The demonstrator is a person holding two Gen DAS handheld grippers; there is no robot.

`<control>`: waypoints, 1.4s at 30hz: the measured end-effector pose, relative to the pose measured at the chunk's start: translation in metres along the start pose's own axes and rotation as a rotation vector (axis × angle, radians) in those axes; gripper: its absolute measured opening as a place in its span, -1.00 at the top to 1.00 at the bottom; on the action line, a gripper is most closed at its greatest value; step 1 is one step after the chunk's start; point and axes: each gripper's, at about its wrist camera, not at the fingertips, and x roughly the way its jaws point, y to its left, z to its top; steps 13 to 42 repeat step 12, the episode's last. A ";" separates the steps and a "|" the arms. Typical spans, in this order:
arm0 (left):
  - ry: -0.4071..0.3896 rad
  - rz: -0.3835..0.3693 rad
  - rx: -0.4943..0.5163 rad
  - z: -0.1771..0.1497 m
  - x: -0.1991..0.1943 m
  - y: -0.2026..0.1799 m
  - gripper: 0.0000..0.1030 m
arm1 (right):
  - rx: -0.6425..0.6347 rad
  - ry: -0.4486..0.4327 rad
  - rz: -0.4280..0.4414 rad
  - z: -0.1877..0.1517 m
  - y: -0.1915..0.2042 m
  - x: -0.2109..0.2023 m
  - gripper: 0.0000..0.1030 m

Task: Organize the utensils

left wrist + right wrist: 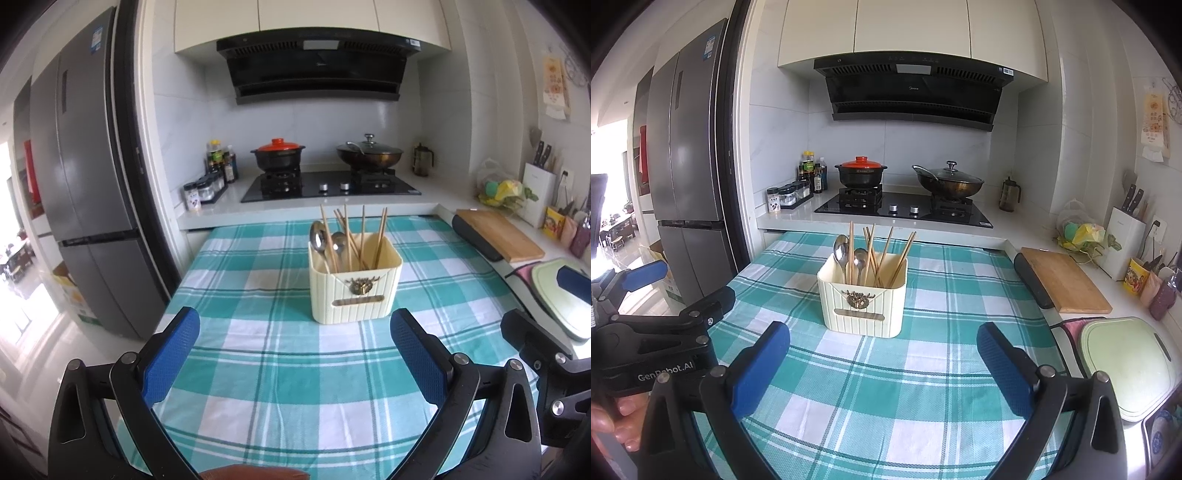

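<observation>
Two sets of jaws spread wide and empty, left gripper (pixel 295 334) and right gripper (pixel 882 343), short of the cream utensil holder (pixel 862 301) ahead, chopsticks (pixel 882 253) and spoons (pixel 841 251) standing inside, seemingly already sorted.

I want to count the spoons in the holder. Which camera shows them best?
The right wrist view: both spoons stand clear at the left of the cream holder, bowls facing the camera. The left wrist view shows them too, but chopsticks cross in front of them.
</observation>
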 end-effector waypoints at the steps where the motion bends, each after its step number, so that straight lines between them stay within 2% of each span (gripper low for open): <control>1: 0.000 -0.001 0.001 0.000 0.000 0.000 -0.99 | 0.000 0.000 0.000 0.000 0.000 0.000 -1.00; 10: -0.005 -0.031 -0.005 -0.005 0.001 0.000 -0.99 | 0.009 0.015 -0.007 -0.004 -0.001 0.006 -1.00; 42: 0.003 -0.024 0.012 -0.006 0.006 -0.002 -0.99 | 0.012 0.024 -0.005 -0.005 -0.001 0.010 -1.00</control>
